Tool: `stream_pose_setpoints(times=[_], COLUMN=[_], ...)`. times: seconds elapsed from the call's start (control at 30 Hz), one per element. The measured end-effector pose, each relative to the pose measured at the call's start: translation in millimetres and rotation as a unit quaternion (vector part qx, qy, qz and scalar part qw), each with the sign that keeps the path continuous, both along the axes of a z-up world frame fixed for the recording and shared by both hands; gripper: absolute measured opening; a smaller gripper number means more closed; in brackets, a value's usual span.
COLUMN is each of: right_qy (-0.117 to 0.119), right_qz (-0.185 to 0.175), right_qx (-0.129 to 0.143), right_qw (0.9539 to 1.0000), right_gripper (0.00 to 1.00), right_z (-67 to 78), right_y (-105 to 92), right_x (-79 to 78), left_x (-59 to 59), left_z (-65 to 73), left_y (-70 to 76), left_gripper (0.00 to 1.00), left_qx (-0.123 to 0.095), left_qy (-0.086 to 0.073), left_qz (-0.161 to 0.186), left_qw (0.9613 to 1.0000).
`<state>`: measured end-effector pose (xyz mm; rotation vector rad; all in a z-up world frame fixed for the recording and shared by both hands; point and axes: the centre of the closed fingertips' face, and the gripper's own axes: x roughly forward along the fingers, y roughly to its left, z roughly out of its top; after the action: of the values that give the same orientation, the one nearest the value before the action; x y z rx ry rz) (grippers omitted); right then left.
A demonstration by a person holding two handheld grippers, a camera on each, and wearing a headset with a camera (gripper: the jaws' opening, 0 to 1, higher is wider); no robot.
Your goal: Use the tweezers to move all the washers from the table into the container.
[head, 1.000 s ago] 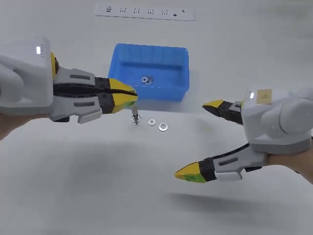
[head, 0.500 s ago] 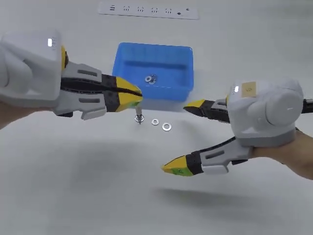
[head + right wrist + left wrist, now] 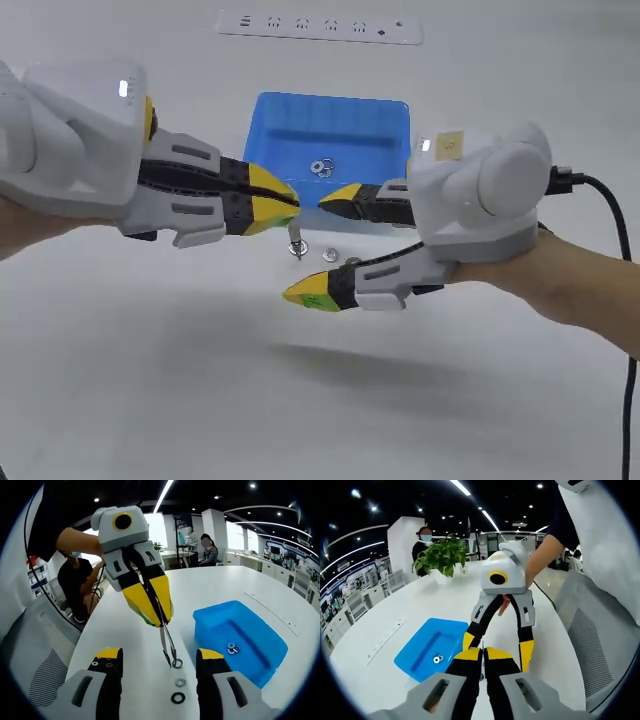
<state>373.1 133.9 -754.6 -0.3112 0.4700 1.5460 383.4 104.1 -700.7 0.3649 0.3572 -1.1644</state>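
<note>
My left gripper (image 3: pixel 283 203) is shut on thin metal tweezers (image 3: pixel 296 240), whose tips rest at a washer (image 3: pixel 298 251) on the white table. Two more washers (image 3: pixel 331 256) lie just right of it. The blue container (image 3: pixel 385 150) stands behind, with a few washers (image 3: pixel 322 167) inside. My right gripper (image 3: pixel 327 245) is open, its jaws straddling the loose washers and the tweezers' tip. In the right gripper view the tweezers (image 3: pixel 167 645) touch the nearest washer (image 3: pixel 177 663), between my open right gripper (image 3: pixel 160 656); the container (image 3: pixel 250 630) lies to the right. The left gripper (image 3: pixel 483 655) faces the right one.
A white power strip (image 3: pixel 320 27) lies at the table's far edge beyond the container. A black cable (image 3: pixel 612 235) trails from the right gripper. In the gripper views, a potted plant (image 3: pixel 442 557), chairs and seated people stand around the table.
My right gripper has swung left and forward, so its open jaws now bracket the washers and the tweezers' tip. The left gripper has kept the tweezers at the same washer.
</note>
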Motion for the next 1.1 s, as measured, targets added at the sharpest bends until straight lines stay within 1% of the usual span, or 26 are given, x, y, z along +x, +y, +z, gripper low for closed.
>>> stream_pose_setpoints(times=[0.1, 0.13, 0.27, 0.3, 0.33, 0.37, 0.4, 0.43, 0.47, 0.53, 0.6, 0.67, 0.7, 0.83, 0.9, 1.0, 1.1], right_qy=[-0.005, -0.006, -0.009, -0.012, -0.020, -0.034, -0.036, -0.031, -0.028, -0.028, -0.034, -0.047, -0.048, -0.046, -0.041, -0.045, -0.039], right_qz=[0.016, 0.019, 0.030, 0.033, 0.039, 0.047, 0.049, 0.051, 0.054, 0.060, 0.067, 0.073, 0.074, 0.077, 0.077, 0.078, 0.079], right_qx=[-0.004, -0.004, -0.014, -0.017, -0.022, -0.026, -0.026, -0.028, -0.028, -0.032, -0.038, -0.037, -0.037, -0.036, -0.030, -0.029, -0.026], right_qw=[0.9999, 0.9998, 0.9994, 0.9992, 0.9988, 0.9980, 0.9978, 0.9978, 0.9977, 0.9973, 0.9965, 0.9955, 0.9954, 0.9953, 0.9958, 0.9955, 0.9957], right_gripper=[0.55, 0.51, 0.40, 0.36, 0.28, 0.22, 0.21, 0.20, 0.20, 0.19, 0.18, 0.17, 0.16, 0.15, 0.15, 0.11, 0.11], right_z=[-0.7, -0.6, -3.4, -4.4, -5.4, -6.3, -6.5, -7.1, -7.5, -9.7, -12.3, -12.8, -12.8, -12.4, -10.9, -11.1, -11.1], right_y=[5.8, 6.8, 7.4, 6.7, 5.4, 3.9, 3.4, 2.3, 1.2, 0.1, -0.2, 1.5, 2.0, 3.6, 5.0, 5.6, 5.9], right_x=[-1.8, -1.8, 0.1, 0.8, 1.6, 2.9, 3.2, 2.6, 2.7, 2.7, 2.6, 3.4, 3.8, 5.5, 6.1, 8.4, 9.3], left_x=[0.1, 0.5, 2.1, 2.2, 1.9, 1.5, -0.7, -0.5, -1.4, -1.7, -1.7, -0.8, -0.4, 2.2, 2.8, 2.6, 3.7], left_z=[0.0, -0.1, -0.6, -0.7, -0.8, -0.9, -1.2, -1.2, -1.4, -1.9, -2.3, -2.5, -2.6, -3.3, -3.8, -4.1, -4.3], left_y=[-1.4, -1.3, -0.5, -0.3, -0.6, -0.9, -2.0, -1.9, -2.4, -2.4, -2.2, -1.6, -1.2, 2.3, 3.9, 4.0, 4.4], left_gripper=[0.05, 0.05, 0.05, 0.05, 0.05, 0.05, 0.05, 0.05, 0.05, 0.05, 0.05, 0.05, 0.05, 0.05, 0.06, 0.06, 0.06], left_qx=[0.003, 0.003, 0.005, 0.005, 0.006, 0.006, 0.009, 0.011, 0.012, 0.011, 0.010, 0.011, 0.011, 0.013, 0.013, 0.014, 0.014], left_qy=[-0.001, -0.001, 0.000, 0.000, 0.000, 0.000, 0.000, -0.002, -0.001, -0.001, 0.000, 0.000, 0.000, -0.001, 0.000, 0.000, -0.002], left_qz=[0.000, 0.001, 0.003, 0.002, 0.002, 0.001, -0.005, -0.006, -0.008, -0.010, -0.011, -0.010, -0.009, -0.004, -0.002, -0.003, 0.002], left_qw=[1.0000, 1.0000, 1.0000, 1.0000, 1.0000, 1.0000, 0.9999, 0.9999, 0.9999, 0.9999, 0.9999, 0.9999, 0.9999, 0.9999, 0.9999, 0.9999, 0.9999])
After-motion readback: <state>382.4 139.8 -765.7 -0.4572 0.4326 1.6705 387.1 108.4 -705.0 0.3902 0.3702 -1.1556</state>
